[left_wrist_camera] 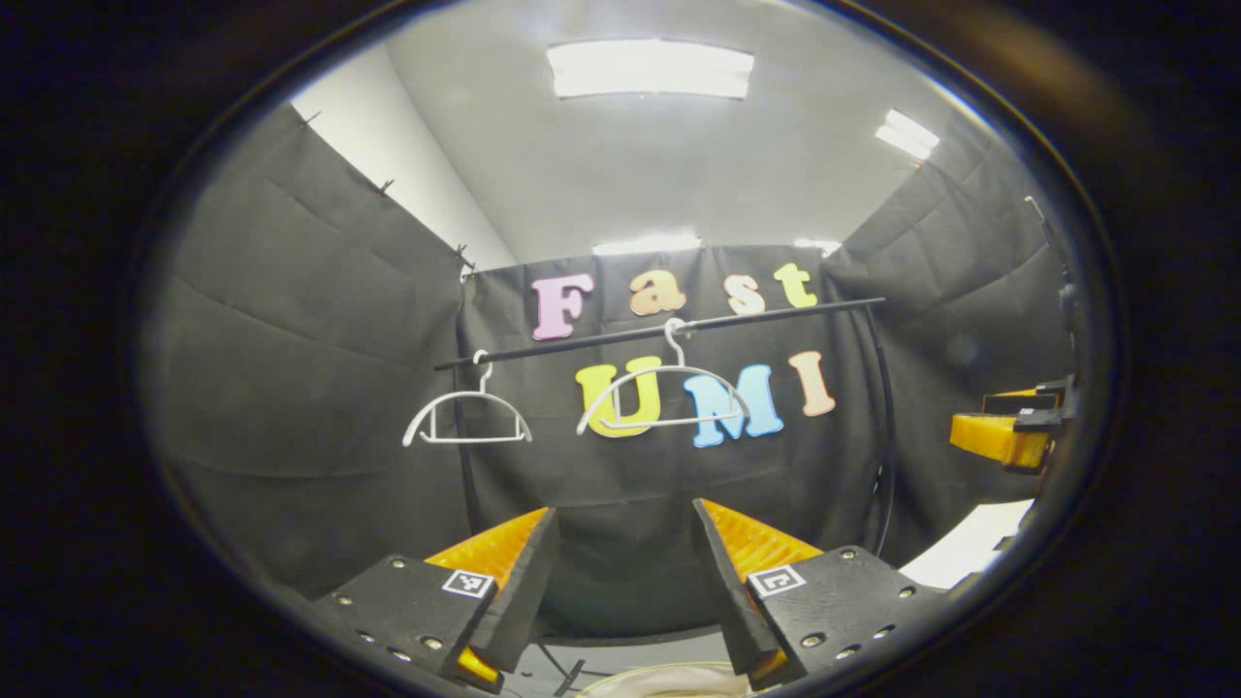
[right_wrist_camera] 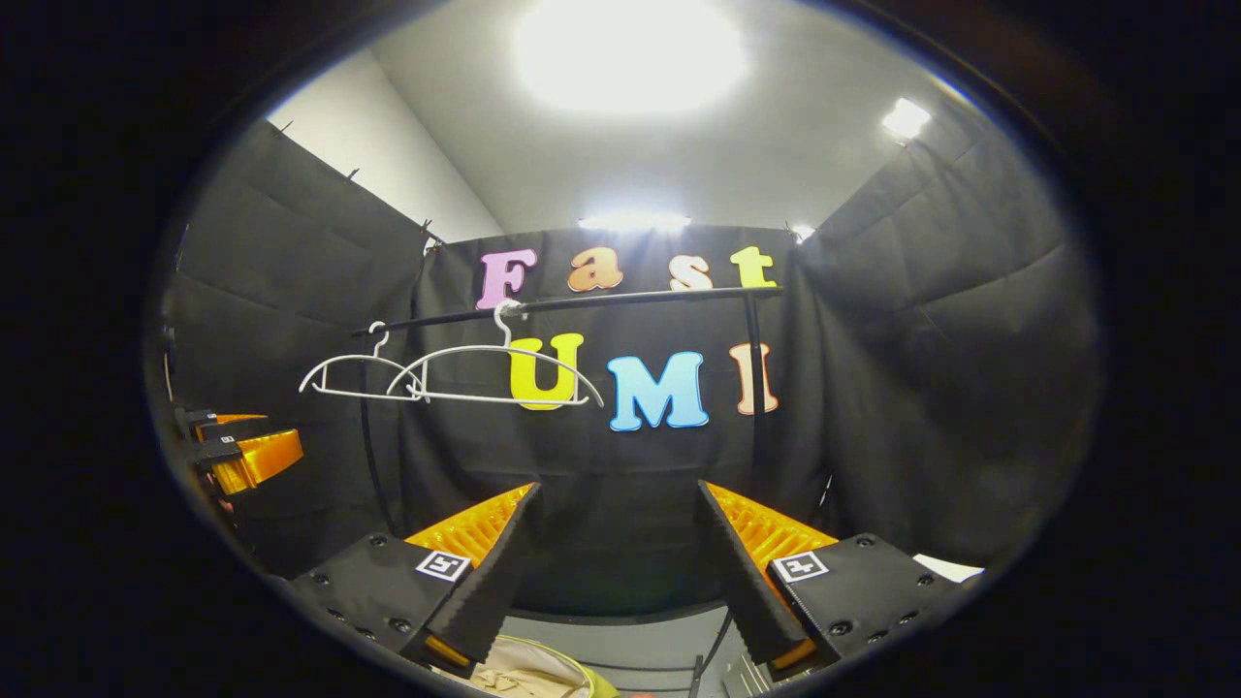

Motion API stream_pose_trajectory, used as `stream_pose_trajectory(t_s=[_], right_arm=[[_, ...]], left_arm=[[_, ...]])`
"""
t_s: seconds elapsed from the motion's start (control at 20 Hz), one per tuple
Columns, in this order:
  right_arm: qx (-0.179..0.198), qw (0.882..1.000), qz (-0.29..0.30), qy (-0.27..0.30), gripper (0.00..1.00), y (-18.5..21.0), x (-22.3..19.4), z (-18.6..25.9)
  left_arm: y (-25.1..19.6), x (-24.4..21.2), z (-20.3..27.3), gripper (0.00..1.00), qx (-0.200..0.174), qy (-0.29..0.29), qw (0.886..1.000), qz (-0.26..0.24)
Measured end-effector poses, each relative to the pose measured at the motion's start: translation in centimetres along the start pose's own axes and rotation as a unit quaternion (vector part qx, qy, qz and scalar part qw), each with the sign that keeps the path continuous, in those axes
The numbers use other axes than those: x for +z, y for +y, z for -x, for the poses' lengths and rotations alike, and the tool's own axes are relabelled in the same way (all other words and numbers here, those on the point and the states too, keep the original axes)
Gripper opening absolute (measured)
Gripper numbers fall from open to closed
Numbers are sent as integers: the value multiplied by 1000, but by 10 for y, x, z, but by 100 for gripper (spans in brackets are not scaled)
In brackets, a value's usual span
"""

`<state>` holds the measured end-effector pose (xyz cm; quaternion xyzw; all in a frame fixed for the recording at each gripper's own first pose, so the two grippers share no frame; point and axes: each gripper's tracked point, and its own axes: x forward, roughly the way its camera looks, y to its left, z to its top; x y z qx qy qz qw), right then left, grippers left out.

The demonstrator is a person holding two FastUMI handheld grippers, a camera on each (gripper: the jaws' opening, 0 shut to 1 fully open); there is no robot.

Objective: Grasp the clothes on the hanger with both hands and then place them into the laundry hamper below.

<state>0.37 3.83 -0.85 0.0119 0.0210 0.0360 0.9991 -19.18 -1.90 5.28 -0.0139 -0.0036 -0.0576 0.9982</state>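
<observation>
1. Beige cloth, which I take to be the clothes (right_wrist_camera: 514, 676), is lying at the very bottom of the right gripper view, inside a yellow-green rim that looks like the laundry hamper (right_wrist_camera: 593, 684). It is sitting just under the left-hand finger of the right gripper (right_wrist_camera: 619, 488), and only a corner of it is showing.
2. Both sets of jaws are standing wide apart and gripping nothing. The right gripper's jaws are framing bare black cloth, and those of the left gripper (left_wrist_camera: 622, 509) are doing the same in the left gripper view.
3. Judging from this, the drop is looking finished and the step in hand is clearing away. To do it well, each hand should be lifting straight up with the jaws kept released, so that no finger is snagging a fold and dragging it back over the rim.
4. Both grippers are pointing upward, away from the hamper. A downward tilt is worth making to check that no sleeve is hanging outside.
5. Farther off, the near hanger (left_wrist_camera: 664, 402) and the far hanger (left_wrist_camera: 465, 422) are hanging bare and well apart on the black rail (left_wrist_camera: 776, 315).
6. Any upward travel should be stopping short of that rail, since a knocked hanger could be falling into the hamper.
</observation>
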Motion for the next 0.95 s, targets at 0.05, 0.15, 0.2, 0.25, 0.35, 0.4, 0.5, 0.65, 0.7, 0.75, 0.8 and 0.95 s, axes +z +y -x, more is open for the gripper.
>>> stream_pose_trajectory(t_s=[0.05,0.15,0.2,0.25,0.35,0.4,0.5,0.65,0.7,0.75,0.8,0.95], right_arm=[[-3,1000,0,-1,97,-3,1,2],[-6,1000,0,-2,97,-7,2,3],[-8,1000,0,-5,97,-9,2,4],[-9,1000,1,-6,96,-11,4,4],[-9,1000,2,-2,97,-13,2,3],[-10,1000,3,-2,97,-14,2,3],[-11,1000,3,-3,97,-16,3,3],[-12,1000,4,0,97,-20,0,4],[-12,1000,2,1,97,-21,1,4],[-13,1000,1,-1,97,-21,2,4],[-14,1000,1,-2,97,-22,3,4],[-15,1000,2,-4,97,-23,4,4]], left_arm=[[-2,1,2,80,-2,-1,1000,2],[-4,3,4,80,-2,-1,1000,3],[-6,5,5,79,-4,-3,1000,3],[-7,6,5,80,-4,-3,1000,1],[-10,7,5,79,-5,-5,1000,-1],[-11,7,4,79,-5,-5,1000,-1],[-14,6,4,80,-5,-5,1000,1],[-16,5,4,80,-3,-5,1000,1],[-18,6,4,80,-4,-5,1000,0],[-18,7,4,80,-4,-7,1000,-1],[-19,7,4,80,-5,-7,1000,-2],[-21,9,7,80,-6,-9,1000,-1]])
